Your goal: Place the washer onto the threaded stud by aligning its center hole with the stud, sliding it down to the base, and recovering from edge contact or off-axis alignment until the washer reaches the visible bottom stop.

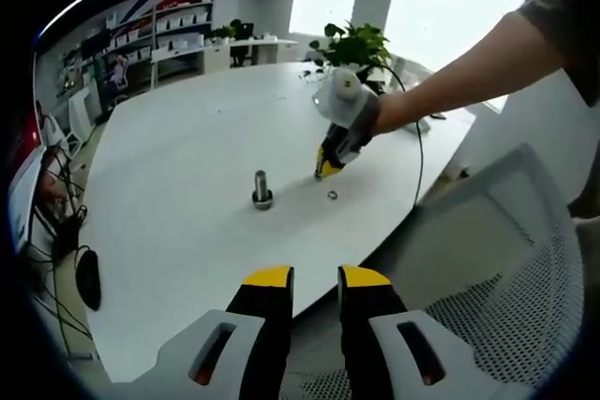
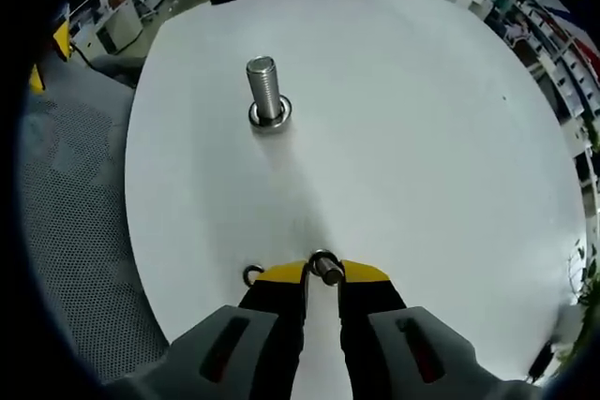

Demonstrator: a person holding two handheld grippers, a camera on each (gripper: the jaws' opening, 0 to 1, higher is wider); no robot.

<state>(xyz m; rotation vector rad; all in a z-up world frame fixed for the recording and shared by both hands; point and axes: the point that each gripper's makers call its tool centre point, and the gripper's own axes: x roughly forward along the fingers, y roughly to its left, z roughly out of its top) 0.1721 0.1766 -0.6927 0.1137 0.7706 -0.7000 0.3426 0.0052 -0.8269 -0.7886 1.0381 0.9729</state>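
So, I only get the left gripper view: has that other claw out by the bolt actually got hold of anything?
Observer: Yes. In the right gripper view a washer sits between the tips of the right gripper, down at the table.
Operator: And the little ring I see lying next to it?
Observer: That is a second ring. It lies flat on the table just outside one jaw, not gripped.
Operator: Is anything on the bolt already?
Observer: The stud stands upright with a collar around its foot; the thread above that is bare, and the stud stands well apart from the gripper.
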